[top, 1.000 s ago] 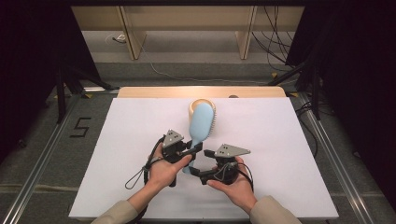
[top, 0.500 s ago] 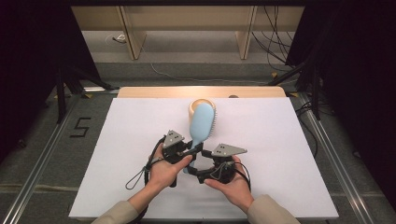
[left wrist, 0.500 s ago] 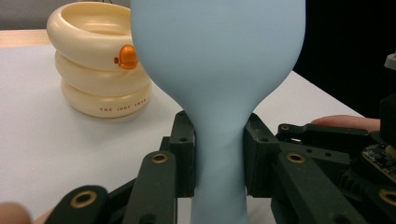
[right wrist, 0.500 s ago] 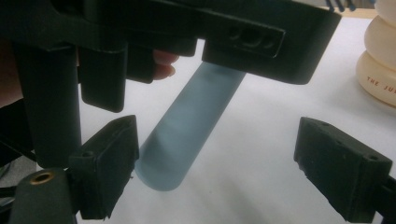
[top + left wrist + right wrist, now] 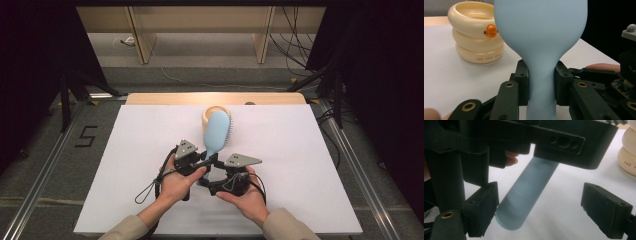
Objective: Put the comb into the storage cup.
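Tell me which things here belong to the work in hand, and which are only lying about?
In the work:
- brush, shut in the left gripper at its neck
- right gripper, open around the handle end
- cream cup, just behind the brush

Lying about:
- cables on the floor beyond the table

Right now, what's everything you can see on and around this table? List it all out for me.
Pale blue plastic hairbrush: one, held above the table, neck clamped in the left gripper, head over the cup.
Cream ringed plastic cup with an orange duck bill: one, far middle of the table.
White table top: one, centre.
Wooden shelving: one unit, beyond the table.
Left gripper: black, shut on the brush neck.
Right gripper: black, jaws open around the handle's end.
Hands: two, holding the grippers.
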`<state>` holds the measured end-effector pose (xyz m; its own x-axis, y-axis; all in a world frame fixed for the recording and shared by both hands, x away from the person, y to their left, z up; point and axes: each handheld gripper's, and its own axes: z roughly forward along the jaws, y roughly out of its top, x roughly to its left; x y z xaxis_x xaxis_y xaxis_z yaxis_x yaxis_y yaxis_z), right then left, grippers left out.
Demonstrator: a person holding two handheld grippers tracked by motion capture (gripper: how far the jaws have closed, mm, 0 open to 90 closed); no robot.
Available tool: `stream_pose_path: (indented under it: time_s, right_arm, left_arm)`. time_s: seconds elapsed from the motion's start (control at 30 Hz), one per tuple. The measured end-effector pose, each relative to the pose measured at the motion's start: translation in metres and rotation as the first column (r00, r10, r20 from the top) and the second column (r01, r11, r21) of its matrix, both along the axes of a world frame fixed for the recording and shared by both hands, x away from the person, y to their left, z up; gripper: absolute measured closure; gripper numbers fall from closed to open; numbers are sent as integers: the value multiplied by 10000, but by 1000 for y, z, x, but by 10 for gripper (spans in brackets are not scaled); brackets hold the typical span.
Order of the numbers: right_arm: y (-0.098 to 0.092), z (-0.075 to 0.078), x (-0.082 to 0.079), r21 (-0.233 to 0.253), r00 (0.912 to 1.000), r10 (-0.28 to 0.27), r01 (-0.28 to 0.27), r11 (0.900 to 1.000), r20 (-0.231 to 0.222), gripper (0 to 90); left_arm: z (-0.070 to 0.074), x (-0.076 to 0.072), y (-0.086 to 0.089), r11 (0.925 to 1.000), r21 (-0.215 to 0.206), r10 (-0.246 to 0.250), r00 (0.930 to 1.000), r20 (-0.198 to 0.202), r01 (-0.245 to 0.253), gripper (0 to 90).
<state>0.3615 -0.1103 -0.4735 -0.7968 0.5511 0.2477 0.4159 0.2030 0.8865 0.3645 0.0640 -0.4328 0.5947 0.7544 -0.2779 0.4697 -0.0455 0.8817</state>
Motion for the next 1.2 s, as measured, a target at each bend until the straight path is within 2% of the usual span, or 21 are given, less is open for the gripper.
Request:
stream_pose_path:
  time_s: [0.3, 0.63, 1.07, 1.2]
  right_arm:
    - [4, -2, 1, -14, 10000, 19, -19, 10000, -35, 183]
    - [6, -3, 2, 59, 9999, 145, -145, 9999, -50, 274]
    - [10, 0, 0, 62, 9980, 605, -604, 9982, -188, 515]
    - [10, 0, -1, -60, 9978, 624, -625, 9980, -244, 530]
  left_arm:
    - [0, 0, 0, 10000, -60, -32, 10000, -6, 32, 691]
    - [-1, 0, -1, 10000, -45, -43, 10000, -1, 43, 692]
    - [-1, 0, -1, 10000, -23, -45, 10000, 7, 45, 691]
    - [-2, 0, -1, 10000, 14, -53, 10000, 4, 53, 691]
